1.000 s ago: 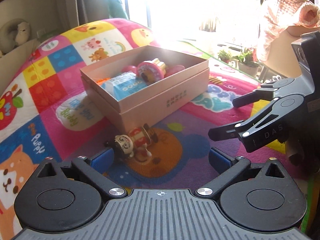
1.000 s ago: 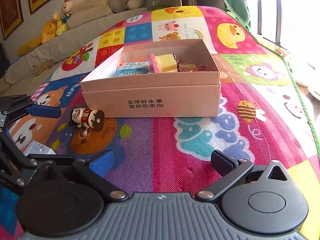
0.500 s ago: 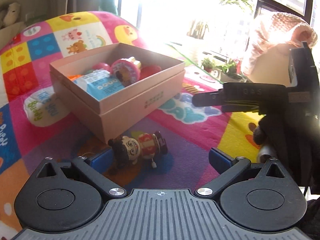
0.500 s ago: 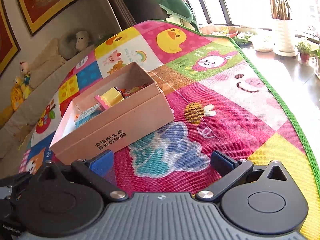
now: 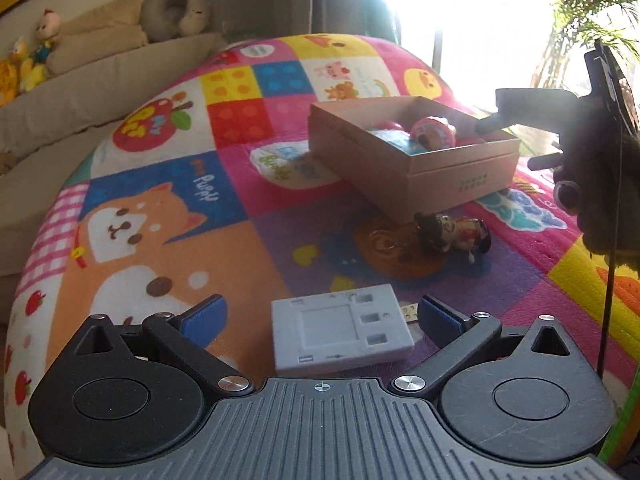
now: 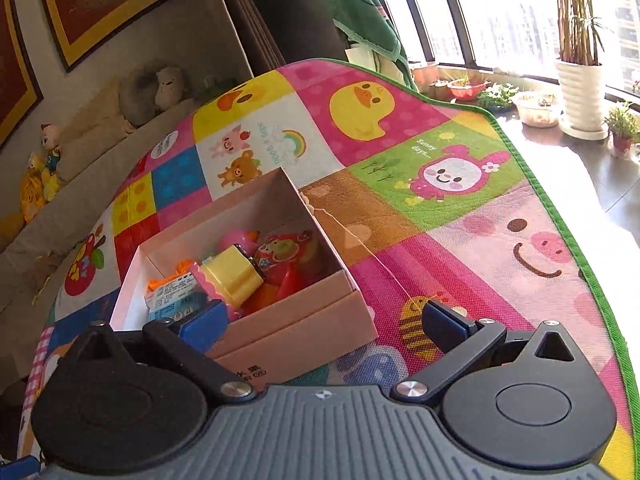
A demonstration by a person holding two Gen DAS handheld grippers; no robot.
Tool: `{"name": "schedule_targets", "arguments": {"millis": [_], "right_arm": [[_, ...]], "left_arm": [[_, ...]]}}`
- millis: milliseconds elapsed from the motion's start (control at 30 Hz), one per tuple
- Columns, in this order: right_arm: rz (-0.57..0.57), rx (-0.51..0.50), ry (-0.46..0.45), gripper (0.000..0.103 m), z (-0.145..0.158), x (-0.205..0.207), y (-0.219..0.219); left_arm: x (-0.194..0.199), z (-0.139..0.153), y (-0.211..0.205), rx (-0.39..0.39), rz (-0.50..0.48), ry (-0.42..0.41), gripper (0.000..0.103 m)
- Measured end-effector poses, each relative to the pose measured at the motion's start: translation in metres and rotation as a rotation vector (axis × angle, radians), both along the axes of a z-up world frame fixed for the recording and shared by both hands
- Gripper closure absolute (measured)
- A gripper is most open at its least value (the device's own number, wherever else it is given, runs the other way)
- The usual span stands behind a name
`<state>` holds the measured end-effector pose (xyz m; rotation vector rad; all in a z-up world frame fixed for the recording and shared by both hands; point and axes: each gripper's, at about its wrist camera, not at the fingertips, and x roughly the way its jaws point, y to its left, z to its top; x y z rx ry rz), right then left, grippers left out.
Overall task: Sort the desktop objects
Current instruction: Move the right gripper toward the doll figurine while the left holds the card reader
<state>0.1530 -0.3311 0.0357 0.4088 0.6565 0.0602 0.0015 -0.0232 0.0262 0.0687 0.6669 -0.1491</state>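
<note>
Left wrist view: left gripper (image 5: 320,318) spread wide, low over the play mat (image 5: 168,216), with the grey rectangular module (image 5: 340,330) lying flat between its fingers, long axis roughly across the gap; beyond it the figurine (image 5: 454,232) lies on its side, head to the left, long axis left-right, just beside the pink box (image 5: 444,176). Right wrist view: right gripper (image 6: 322,322) spread open, holding nothing, above the box's near edge, left fingertip (image 6: 204,322) over the toys (image 6: 256,272) inside.

Pink box (image 5: 448,178); grey plate (image 5: 340,330); multicoloured cartoon-patchwork mat (image 5: 224,152).
</note>
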Motion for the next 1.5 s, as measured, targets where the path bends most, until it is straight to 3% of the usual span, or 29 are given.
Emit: {"name": "schedule_targets", "arguments": {"millis": [133, 200, 367, 567, 700, 833, 933, 1067, 1333, 1500], "right_arm": [[0.037, 0.034, 0.032, 0.0, -0.005, 0.03, 0.02], [0.028, -0.017, 0.029, 0.0, -0.002, 0.031, 0.039], [0.27, 0.014, 0.022, 0.0, 0.001, 0.025, 0.069], [0.355, -0.167, -0.078, 0.0, 0.015, -0.024, 0.08], [0.427, -0.295, -0.052, 0.0, 0.003, -0.061, 0.074], [0.407, -0.333, -0.002, 0.0, -0.013, -0.08, 0.061], [0.365, -0.293, 0.054, 0.0, -0.023, -0.08, 0.05], [0.34, -0.285, 0.056, 0.0, -0.026, -0.08, 0.049], [0.346, -0.376, 0.067, 0.0, -0.029, -0.081, 0.063], [0.343, -0.386, 0.062, 0.0, -0.029, -0.083, 0.065]], "left_arm": [[-0.007, -0.006, 0.005, -0.01, 0.011, 0.007, 0.0], [-0.008, -0.008, 0.005, -0.017, 0.001, 0.009, 0.0], [-0.006, -0.012, 0.0, -0.025, -0.013, 0.027, 0.0], [-0.004, -0.017, -0.007, -0.043, -0.053, 0.055, 0.0], [0.0, -0.017, -0.013, -0.09, -0.096, 0.097, 0.0], [-0.007, -0.011, -0.023, -0.156, -0.251, 0.131, 0.0], [-0.013, -0.007, -0.031, -0.091, -0.29, 0.087, 0.0], [-0.007, -0.008, -0.034, 0.015, -0.249, 0.052, 0.0], [0.016, -0.022, -0.041, 0.059, -0.254, 0.071, 0.0], [0.017, -0.021, -0.035, 0.141, -0.177, 0.023, 0.0]]}}
